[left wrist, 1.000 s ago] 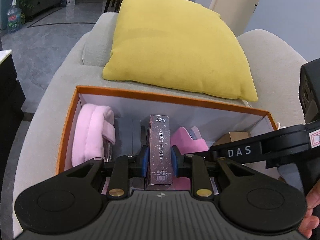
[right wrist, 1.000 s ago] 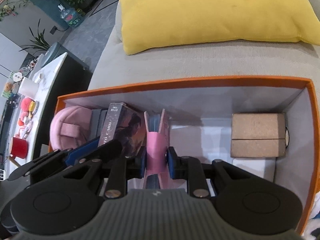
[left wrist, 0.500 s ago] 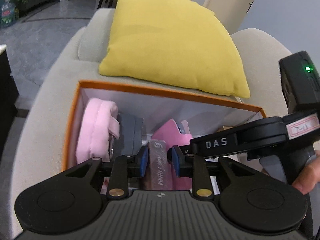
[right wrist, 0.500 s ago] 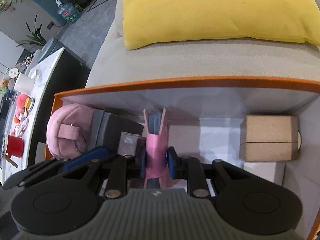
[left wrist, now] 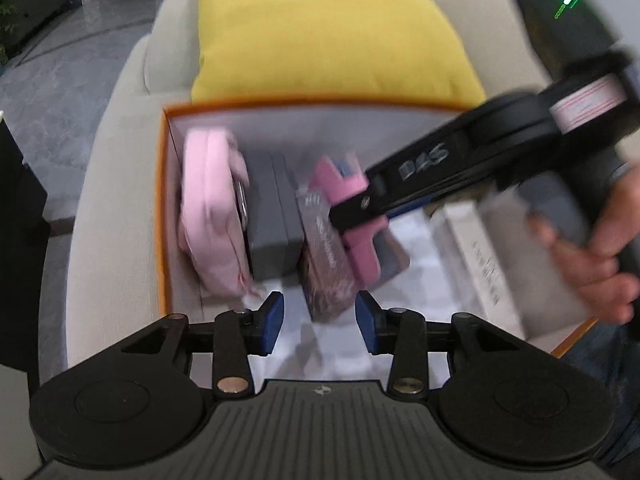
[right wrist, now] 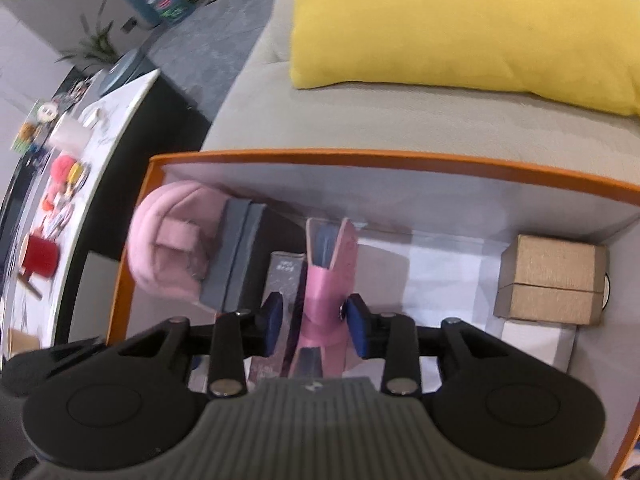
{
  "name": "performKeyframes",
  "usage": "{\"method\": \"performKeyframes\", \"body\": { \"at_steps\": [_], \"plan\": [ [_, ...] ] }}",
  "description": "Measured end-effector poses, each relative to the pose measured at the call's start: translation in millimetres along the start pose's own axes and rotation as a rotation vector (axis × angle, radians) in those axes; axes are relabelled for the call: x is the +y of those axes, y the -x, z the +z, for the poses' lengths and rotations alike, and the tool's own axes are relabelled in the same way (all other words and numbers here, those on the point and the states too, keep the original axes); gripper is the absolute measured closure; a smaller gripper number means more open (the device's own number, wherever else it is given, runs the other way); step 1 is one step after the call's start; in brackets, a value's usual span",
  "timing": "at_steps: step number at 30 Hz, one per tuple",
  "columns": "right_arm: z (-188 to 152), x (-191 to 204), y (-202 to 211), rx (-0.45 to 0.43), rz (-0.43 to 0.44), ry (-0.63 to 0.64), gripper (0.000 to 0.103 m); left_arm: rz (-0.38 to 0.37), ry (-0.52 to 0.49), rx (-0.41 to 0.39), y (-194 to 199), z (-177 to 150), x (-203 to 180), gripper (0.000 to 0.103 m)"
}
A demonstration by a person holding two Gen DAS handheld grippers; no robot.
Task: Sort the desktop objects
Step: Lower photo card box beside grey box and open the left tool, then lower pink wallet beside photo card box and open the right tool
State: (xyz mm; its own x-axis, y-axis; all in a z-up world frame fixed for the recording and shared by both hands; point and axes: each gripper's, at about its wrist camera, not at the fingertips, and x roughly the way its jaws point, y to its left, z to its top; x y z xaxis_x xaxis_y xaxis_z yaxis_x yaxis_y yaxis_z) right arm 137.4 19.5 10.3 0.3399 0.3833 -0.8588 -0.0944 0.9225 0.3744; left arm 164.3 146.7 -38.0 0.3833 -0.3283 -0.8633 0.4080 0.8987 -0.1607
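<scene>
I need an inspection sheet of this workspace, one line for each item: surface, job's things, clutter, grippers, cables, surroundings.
Surface: orange box on a beige sofa.
Job's things: in the box stand a pink pouch, grey case, photo card box and pink holder; a cardboard box sits at the right.
Clutter: nothing seen.
Grippers: left gripper jaws opening, clear of the photo card box; right gripper jaws opening around the pink holder.
Cables: nothing seen.
Surroundings: yellow cushion; side table with a red mug.
</scene>
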Motion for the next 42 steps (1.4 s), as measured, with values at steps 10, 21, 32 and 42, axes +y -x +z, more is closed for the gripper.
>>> {"method": "performKeyframes", "body": {
  "at_steps": [10,21,32,42],
  "plan": [
    [-16,25,-3,0.071,-0.004,0.317,0.052,0.028,0.004,0.125,-37,3,-2,0.073],
    [-3,36,-17,0.055,-0.035,0.418,0.066,0.065,0.020,0.115,-48,15,0,0.089],
    [-3,52,-25,0.050,-0.041,0.466,0.066,0.067,0.051,0.104,-58,19,-2,0.094],
    [-4,47,-22,0.043,-0.039,0.424,0.063,0.037,0.066,0.087,-42,18,-3,0.094]
  ]
}}
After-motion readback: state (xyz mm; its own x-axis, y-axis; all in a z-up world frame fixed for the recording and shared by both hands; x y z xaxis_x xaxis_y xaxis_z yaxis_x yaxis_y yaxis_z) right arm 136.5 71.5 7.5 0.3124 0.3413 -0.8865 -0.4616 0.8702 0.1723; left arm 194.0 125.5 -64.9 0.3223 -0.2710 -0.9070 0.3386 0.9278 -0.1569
